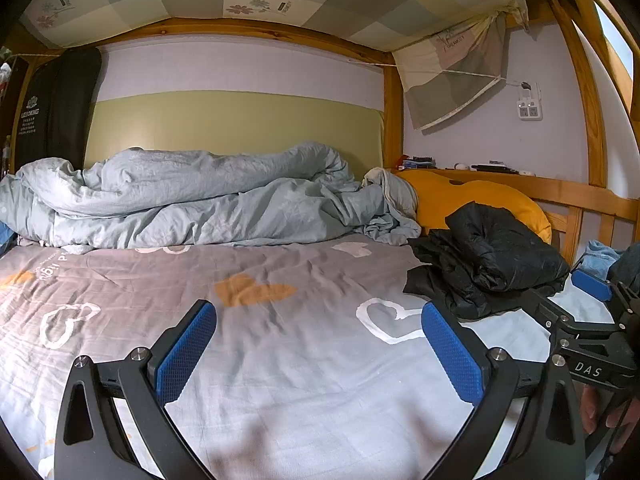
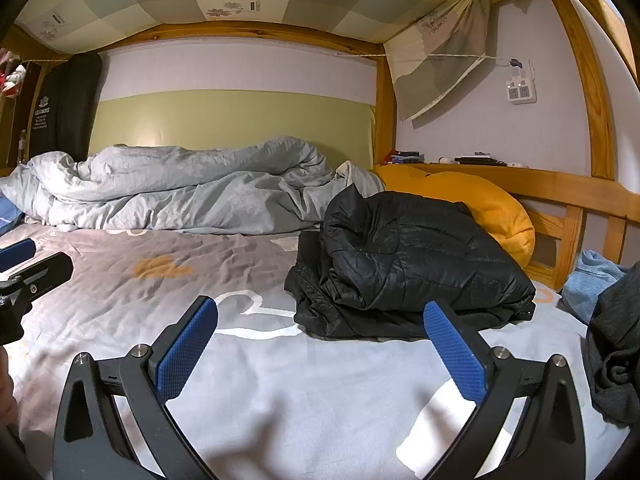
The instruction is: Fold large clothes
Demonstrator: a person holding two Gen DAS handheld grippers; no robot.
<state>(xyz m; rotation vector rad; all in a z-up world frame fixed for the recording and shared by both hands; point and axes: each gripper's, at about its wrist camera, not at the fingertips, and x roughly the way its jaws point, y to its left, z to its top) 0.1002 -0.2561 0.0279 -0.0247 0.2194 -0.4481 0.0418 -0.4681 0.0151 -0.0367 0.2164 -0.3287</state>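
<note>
The left gripper (image 1: 318,350) is hovering level, jaws spread wide, blue pads (image 1: 182,354) facing each other with nothing between them. The right gripper (image 2: 320,350) is doing the same, fingers parted wide and empty, pads (image 2: 456,352) showing clean. From the left camera, the right gripper is sitting off to the right, a bare hand (image 1: 608,412) wrapping its handle from below. From the right camera, the left gripper is peeking in at the left edge.
</note>
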